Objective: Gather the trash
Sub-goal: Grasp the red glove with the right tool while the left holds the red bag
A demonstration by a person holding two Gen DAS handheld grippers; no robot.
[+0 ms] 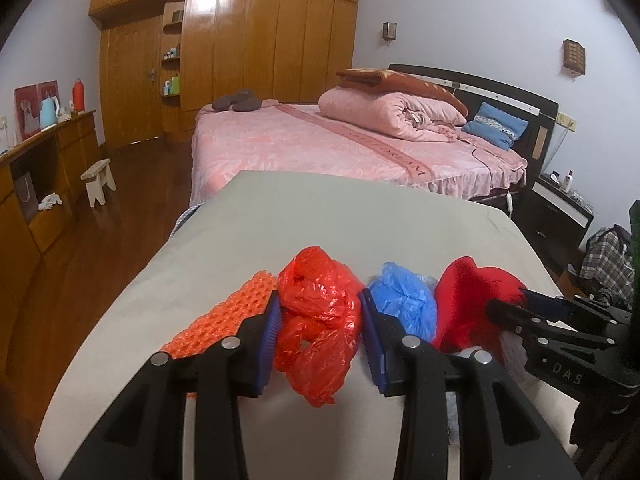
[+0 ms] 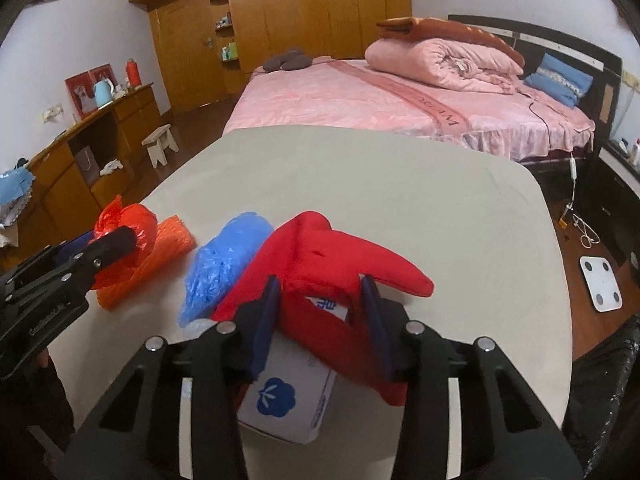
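Observation:
On the beige table (image 1: 280, 216) lie an orange foam net (image 1: 224, 316), a crumpled red plastic bag (image 1: 316, 320), a crumpled blue plastic bag (image 1: 404, 304) and a red packet (image 1: 472, 296). My left gripper (image 1: 320, 320) is shut on the red plastic bag, seen also in the right wrist view (image 2: 124, 232). My right gripper (image 2: 320, 312) is shut on the red packet (image 2: 320, 264), which rests over a white tissue box (image 2: 288, 404). The blue bag (image 2: 224, 260) lies between both grippers.
A pink bed (image 1: 320, 144) stands beyond the table, with a wooden wardrobe (image 1: 240, 48) behind. A wooden sideboard (image 1: 36, 176) and small stool (image 1: 98, 180) are at left. A black bag (image 2: 600, 392) and a white scale (image 2: 602, 284) are at right.

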